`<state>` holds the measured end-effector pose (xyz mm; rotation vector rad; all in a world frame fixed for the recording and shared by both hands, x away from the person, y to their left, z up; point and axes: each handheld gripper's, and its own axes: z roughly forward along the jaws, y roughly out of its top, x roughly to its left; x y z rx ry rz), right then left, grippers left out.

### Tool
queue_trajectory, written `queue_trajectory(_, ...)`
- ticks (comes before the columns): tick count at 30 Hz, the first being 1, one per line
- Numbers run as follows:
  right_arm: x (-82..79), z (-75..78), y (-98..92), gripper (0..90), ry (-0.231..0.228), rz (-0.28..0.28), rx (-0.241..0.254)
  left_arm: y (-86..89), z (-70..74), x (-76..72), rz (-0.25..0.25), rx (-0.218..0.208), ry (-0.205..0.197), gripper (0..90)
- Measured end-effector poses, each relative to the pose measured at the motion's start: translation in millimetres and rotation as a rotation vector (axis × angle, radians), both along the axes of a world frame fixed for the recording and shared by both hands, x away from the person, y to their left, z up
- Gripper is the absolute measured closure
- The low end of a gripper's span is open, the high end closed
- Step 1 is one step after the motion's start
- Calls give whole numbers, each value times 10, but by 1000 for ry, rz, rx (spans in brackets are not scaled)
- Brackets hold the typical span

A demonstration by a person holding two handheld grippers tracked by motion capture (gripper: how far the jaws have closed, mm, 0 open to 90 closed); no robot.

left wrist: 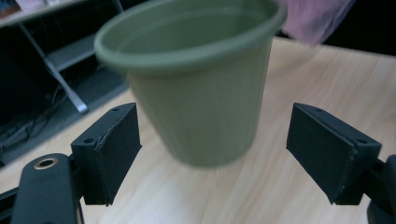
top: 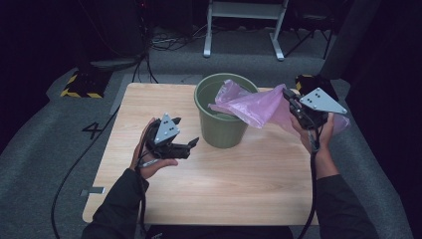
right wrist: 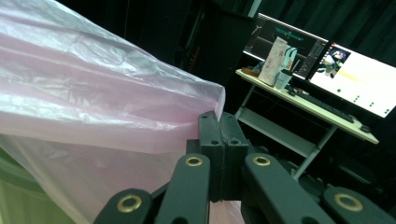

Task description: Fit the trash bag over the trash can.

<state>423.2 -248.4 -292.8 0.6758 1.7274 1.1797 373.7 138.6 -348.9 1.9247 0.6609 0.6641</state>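
A green plastic bucket point(top: 221, 112) stands upright on the wooden table point(top: 249, 174), toward its far side. A thin pink plastic bag point(top: 254, 105) drapes from inside the bucket out over its right rim. My right gripper point(top: 290, 101) is shut on the bag's edge point(right wrist: 205, 109) at the bucket's right. My left gripper point(top: 193, 144) is open with nothing between its jaws, held just left of the bucket and pointing at its wall point(left wrist: 205, 112). The pads point(left wrist: 112, 154) stand wide apart, short of the bucket.
A white-legged stand point(top: 244, 25) and cables lie on the floor beyond the table. A desk with lit monitors point(right wrist: 327, 60) shows in the right gripper view. Bare tabletop spreads in front of the bucket, between the person's sleeves.
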Motion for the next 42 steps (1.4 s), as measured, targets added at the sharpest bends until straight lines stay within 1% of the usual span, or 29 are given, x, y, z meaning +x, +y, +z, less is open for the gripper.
queue_trajectory(1,3,2,14,900,-2,-2,-6,-77,53,33,-13,-2,-9,169)
queue_trajectory(3,9,8,41,900,-2,1,-7,-185,129,65,-15,12,-38,171)
queue_trajectory(4,11,10,52,900,-2,0,-11,-248,187,88,-26,-1,-45,171)
queue_trajectory(5,19,10,68,900,-2,-1,-17,-282,222,101,-35,-2,-49,177)
queue_trajectory(7,33,4,87,900,3,0,-19,-370,296,123,-38,3,-76,176)
queue_trajectory(8,49,-6,109,900,5,-3,-25,-403,325,142,-52,3,-78,176)
queue_trajectory(9,49,-6,109,900,5,-3,-25,-440,345,165,-55,5,-79,176)
queue_trajectory(11,59,-18,126,900,10,1,-25,-510,363,213,-52,16,-87,177)
queue_trajectory(14,69,-29,146,900,12,0,-29,-573,371,319,-48,16,-78,179)
queue_trajectory(15,72,-28,149,900,13,1,-25,-582,368,342,-40,18,-82,179)
queue_trajectory(17,77,-28,158,900,14,0,-32,-592,359,408,-20,16,-78,179)
queue_trajectory(19,86,-33,164,900,14,1,-36,-564,361,465,-11,-5,-69,179)
queue_trajectory(22,95,-40,165,900,17,2,-39,-506,397,525,2,-34,-68,173)
queue_trajectory(24,105,-47,166,900,19,5,-45,-484,428,568,-3,-48,-66,172)
queue_trajectory(28,125,-52,175,900,18,7,-58,-519,480,657,-23,-34,-70,192)
queue_trajectory(29,127,-51,180,900,19,9,-62,-533,489,678,-33,-31,-67,214)
queue_trajectory(30,127,-50,190,900,18,9,-66,-550,494,698,-27,-25,-73,259)
queue_trajectory(32,127,-50,208,900,23,18,-78,-574,496,733,-24,-17,-70,363)
queue_trajectory(33,126,-51,215,900,24,21,-85,-592,495,764,-16,-3,-70,392)
queue_trajectory(34,119,-55,228,900,22,28,-90,-602,494,779,-12,6,-68,521)
queue_trajectory(35,119,-55,228,900,22,28,-90,-615,488,797,-16,15,-66,521)
queue_trajectory(36,118,-59,229,900,25,36,-91,-640,477,823,-20,41,-61,543)
queue_trajectory(38,113,-74,233,900,31,46,-99,-682,456,861,-19,78,-50,616)
queue_trajectory(39,112,-85,234,900,34,54,-104,-701,441,885,-16,94,-49,633)
queue_trajectory(40,110,-116,234,900,43,61,-107,-717,424,913,-20,101,-39,674)
queue_trajectory(42,110,-133,234,900,48,67,-107,-747,385,978,-32,114,-8,679)
